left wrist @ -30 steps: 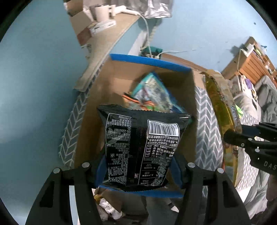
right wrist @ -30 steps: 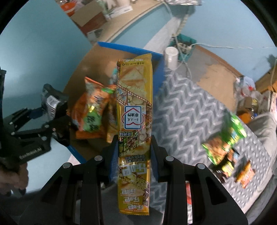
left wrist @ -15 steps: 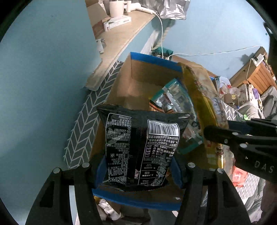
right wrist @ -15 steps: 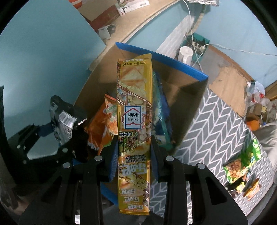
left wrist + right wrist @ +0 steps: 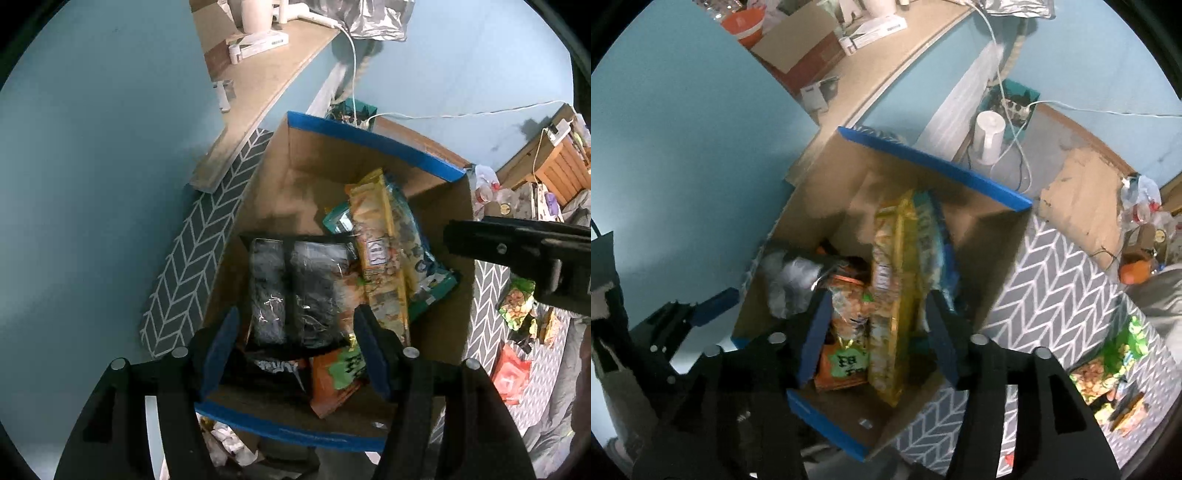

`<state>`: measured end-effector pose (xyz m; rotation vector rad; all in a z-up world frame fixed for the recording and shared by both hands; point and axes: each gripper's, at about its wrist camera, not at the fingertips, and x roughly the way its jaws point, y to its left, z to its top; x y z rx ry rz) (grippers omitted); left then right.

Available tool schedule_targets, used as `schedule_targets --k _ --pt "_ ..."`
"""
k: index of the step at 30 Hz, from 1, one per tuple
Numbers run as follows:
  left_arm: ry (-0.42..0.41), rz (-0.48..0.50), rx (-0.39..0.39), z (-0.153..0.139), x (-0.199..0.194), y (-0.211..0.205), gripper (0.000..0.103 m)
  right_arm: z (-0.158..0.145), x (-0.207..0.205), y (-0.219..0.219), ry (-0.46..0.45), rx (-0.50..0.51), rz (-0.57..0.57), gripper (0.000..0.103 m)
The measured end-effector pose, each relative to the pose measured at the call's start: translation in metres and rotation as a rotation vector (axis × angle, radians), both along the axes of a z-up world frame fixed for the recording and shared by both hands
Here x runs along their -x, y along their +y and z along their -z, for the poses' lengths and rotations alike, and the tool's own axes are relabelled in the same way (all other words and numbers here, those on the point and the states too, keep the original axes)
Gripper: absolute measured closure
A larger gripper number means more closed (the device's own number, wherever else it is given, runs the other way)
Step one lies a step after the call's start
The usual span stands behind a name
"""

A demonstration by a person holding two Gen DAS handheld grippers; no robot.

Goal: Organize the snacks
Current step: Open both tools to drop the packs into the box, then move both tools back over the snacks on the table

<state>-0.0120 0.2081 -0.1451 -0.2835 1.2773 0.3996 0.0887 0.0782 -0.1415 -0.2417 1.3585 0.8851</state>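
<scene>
A cardboard box with a blue taped rim lies below both grippers and holds several snack packets. The black packet lies loose inside it, under my left gripper, whose jaws are opening and no longer touch the packet. The long yellow packet leans inside the box against a blue-green bag. My right gripper hangs over it with its jaws opening, the pads clear of the packet. The right wrist view shows the left gripper at the box's left edge. In the left wrist view the right gripper enters from the right.
The box stands on a grey chevron cloth. More snack packets lie on the cloth to the right, with a red packet nearby. Behind the box are a white cup, cables and a wooden shelf along the blue wall.
Both grippers have opened. The black packet has dropped from the left gripper into the box, and the yellow packet from the right. The right gripper moved further over the box.
</scene>
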Motion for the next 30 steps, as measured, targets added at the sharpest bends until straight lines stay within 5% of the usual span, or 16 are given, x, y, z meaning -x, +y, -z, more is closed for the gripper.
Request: schedule_targets --k 16,30 --pt "-0.016 0.122 0.093 -0.017 -0.015 -0.06 0.028 0.008 -0.007 -0.102 -0.03 0.083 0.044 0.044" --pt "0.049 0.28 0.158 0.004 -0.037 -0.154 0.028 0.047 -0.006 -0.226 -0.003 0.16 0.102 0.037"
